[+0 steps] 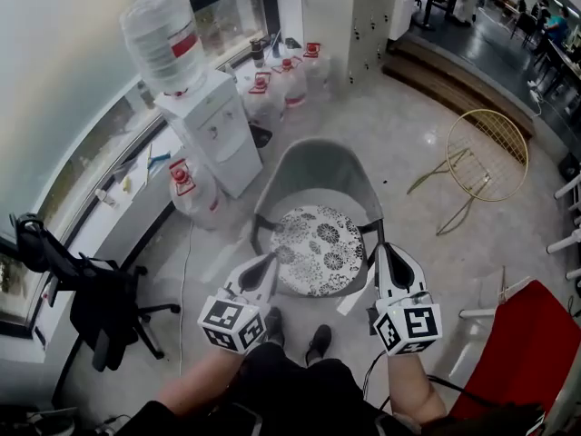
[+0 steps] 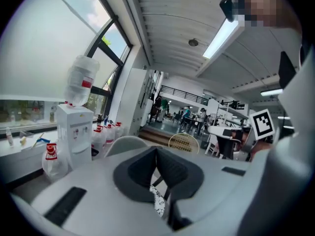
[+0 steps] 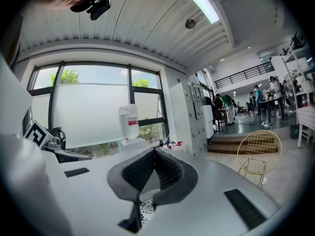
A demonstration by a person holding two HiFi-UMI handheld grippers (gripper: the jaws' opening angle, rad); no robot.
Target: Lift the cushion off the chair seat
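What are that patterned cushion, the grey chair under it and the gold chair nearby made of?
Cushion: probably fabric, matte, with a black-and-white floral print. Grey chair: likely moulded plastic, judging by its smooth one-piece curved shell. Gold chair: thin metal wire, see-through mesh, brassy finish.

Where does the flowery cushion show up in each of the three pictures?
Head view: cushion in the centre, lying on the grey chair's seat.
Left gripper view: only a small sliver, low and middle.
Right gripper view: also a small sliver, near the bottom, left of middle.
Shared landmark: the gold wire chair, at right in the head view, mid-picture in the left gripper view, at right in the right gripper view.
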